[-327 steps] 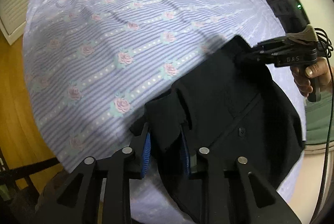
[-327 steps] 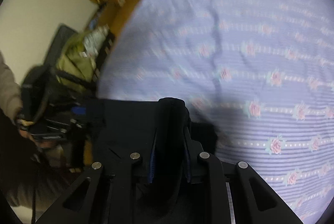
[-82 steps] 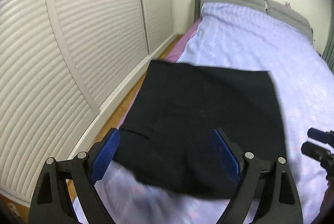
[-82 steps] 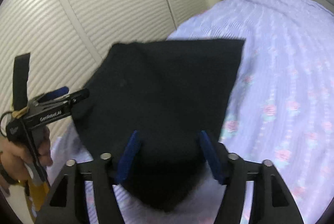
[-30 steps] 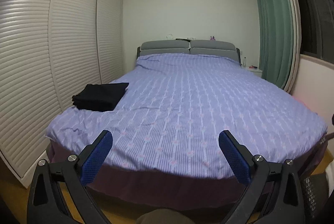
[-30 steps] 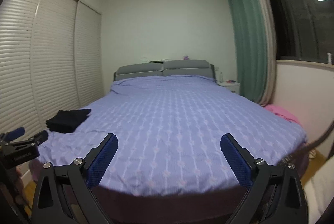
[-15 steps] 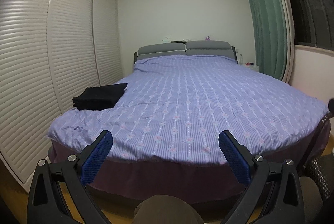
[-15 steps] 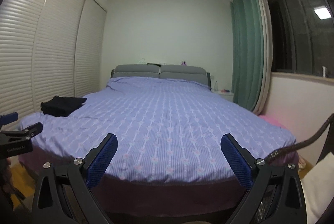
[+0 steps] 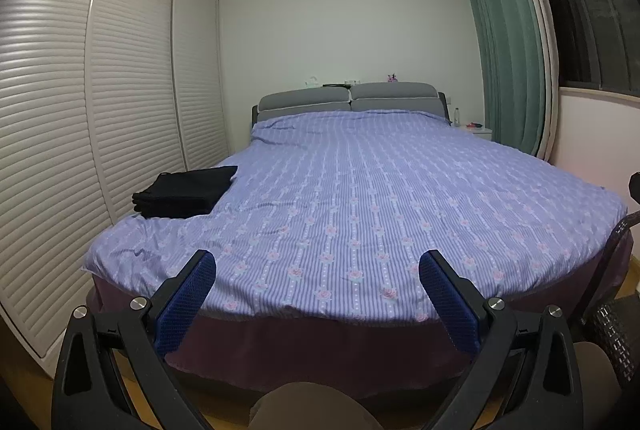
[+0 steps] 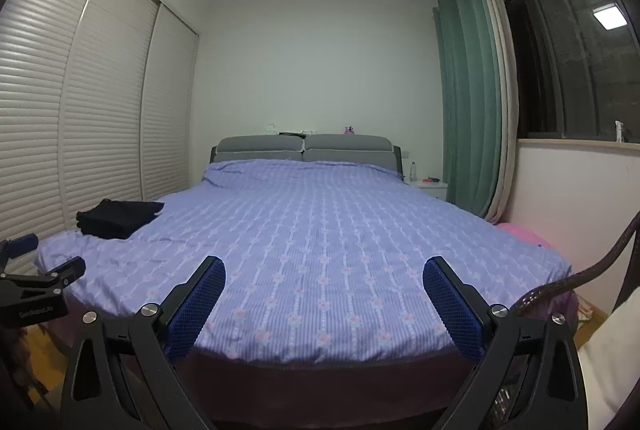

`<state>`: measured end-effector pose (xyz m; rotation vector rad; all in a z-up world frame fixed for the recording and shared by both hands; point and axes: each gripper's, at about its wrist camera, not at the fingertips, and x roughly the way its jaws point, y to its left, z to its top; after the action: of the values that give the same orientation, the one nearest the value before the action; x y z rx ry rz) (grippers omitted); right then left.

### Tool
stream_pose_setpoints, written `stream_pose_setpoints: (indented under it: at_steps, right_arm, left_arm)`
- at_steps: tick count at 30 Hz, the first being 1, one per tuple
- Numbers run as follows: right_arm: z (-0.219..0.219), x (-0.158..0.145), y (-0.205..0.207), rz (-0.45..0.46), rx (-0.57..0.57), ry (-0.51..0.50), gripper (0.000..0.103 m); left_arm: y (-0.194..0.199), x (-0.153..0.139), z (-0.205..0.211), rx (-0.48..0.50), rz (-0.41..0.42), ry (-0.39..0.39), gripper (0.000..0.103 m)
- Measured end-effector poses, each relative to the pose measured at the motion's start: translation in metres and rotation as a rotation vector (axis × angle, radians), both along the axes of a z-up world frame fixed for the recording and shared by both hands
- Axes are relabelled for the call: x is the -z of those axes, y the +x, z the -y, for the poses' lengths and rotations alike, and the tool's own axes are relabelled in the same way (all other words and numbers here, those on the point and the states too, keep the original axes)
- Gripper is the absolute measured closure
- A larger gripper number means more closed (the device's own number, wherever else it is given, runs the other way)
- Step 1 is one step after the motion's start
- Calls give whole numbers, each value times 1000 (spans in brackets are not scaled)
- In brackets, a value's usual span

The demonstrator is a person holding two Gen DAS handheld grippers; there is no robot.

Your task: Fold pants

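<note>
The black pants (image 9: 184, 191) lie folded in a flat stack on the left side of the bed (image 9: 360, 213), near its left edge; they also show in the right wrist view (image 10: 118, 218). My left gripper (image 9: 318, 262) is open and empty, held off the foot of the bed, far from the pants. My right gripper (image 10: 324, 268) is open and empty too, also back from the foot of the bed. The left gripper's tips also show at the left edge of the right wrist view (image 10: 44, 270).
The bed has a purple flowered sheet and a grey headboard (image 9: 348, 97). White louvred wardrobe doors (image 9: 80, 109) run along the left. A green curtain (image 9: 504, 69) and a window are at the right. A dark wicker object (image 9: 612, 334) stands at the lower right.
Both grippers let go of the pants, which now lie folded on the bed, and drew far back to its foot. In the last second the views shifted only slightly.
</note>
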<state>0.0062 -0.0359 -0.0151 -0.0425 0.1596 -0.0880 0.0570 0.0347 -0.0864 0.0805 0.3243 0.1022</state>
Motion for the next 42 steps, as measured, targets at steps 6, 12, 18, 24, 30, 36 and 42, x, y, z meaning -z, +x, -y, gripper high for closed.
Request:
stream_pose_setpoints:
  at_steps: [6, 12, 18, 24, 30, 36, 42]
  right_arm:
    - [1, -1, -1, 8, -7, 1, 2]
    - [5, -4, -2, 14, -12, 15, 2]
    - [9, -5, -2, 18, -13, 20, 2]
    - [12, -6, -1, 22, -11, 23, 2]
    - [13, -6, -2, 24, -14, 25, 2]
    - [14, -6, -3, 27, -15, 24, 2]
    - [15, -5, -2, 24, -18, 26, 2]
  left_arm:
    - [0, -1, 4, 7, 4, 1, 0]
    - [-1, -3, 9, 18, 10, 7, 0]
    - [-1, -5, 12, 25, 13, 8, 0]
    - [-1, -6, 14, 30, 9, 1, 0]
    - [-3, -8, 15, 33, 18, 3, 0]
    - [-4, -8, 16, 34, 22, 3, 0]
    - [-4, -8, 16, 34, 22, 5, 0]
